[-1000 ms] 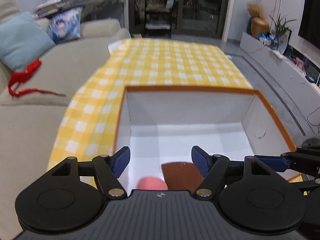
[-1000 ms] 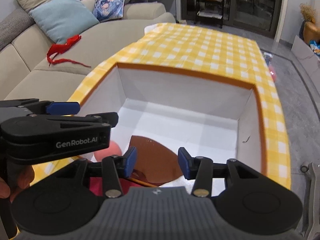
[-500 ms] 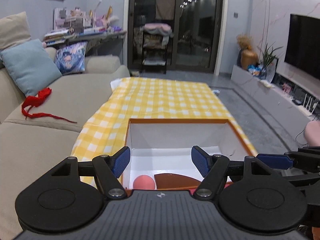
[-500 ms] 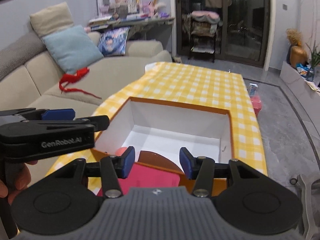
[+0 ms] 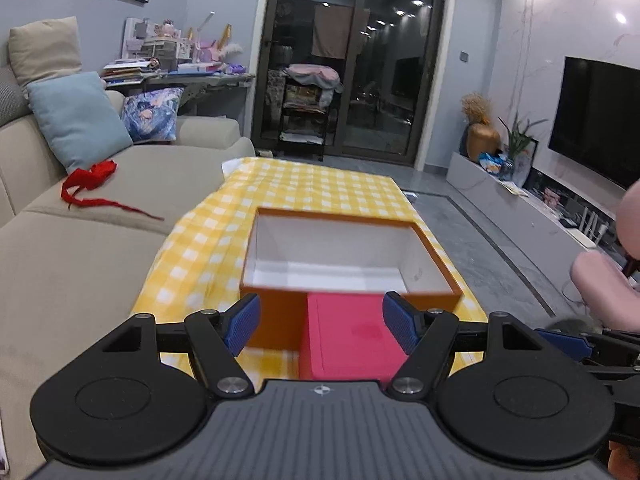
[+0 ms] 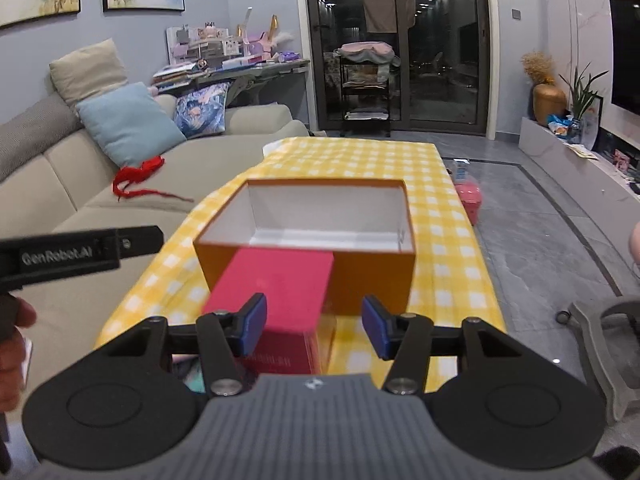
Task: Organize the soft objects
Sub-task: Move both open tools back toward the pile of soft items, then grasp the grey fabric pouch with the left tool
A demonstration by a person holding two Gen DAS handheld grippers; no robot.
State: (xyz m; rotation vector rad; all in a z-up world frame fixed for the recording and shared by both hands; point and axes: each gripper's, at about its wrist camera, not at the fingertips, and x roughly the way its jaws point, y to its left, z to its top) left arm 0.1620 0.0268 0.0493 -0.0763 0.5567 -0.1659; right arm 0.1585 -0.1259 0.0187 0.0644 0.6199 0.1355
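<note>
An orange box (image 5: 436, 302) with a white inside stands open on the yellow checked table (image 5: 304, 188); it also shows in the right wrist view (image 6: 372, 276). A pink box (image 5: 352, 332) stands against its near wall, also in the right wrist view (image 6: 280, 280). The orange box's contents are hidden by its near wall. My left gripper (image 5: 322, 324) is open and empty, held back above the pink box. My right gripper (image 6: 314, 326) is open and empty, just behind the pink box. The left gripper's body (image 6: 80, 250) shows at the left of the right wrist view.
A beige sofa (image 5: 80, 240) runs along the left with a red cloth (image 5: 90, 178), a blue cushion (image 5: 78, 118) and a patterned cushion (image 5: 152, 114). A pink container (image 6: 470, 198) sits on the floor right of the table. A TV unit (image 5: 540, 216) lines the right wall.
Both grippers have pulled back and up from inside the orange box. The objects lying in the box have gone out of sight behind its near wall, and the pink box has come into view.
</note>
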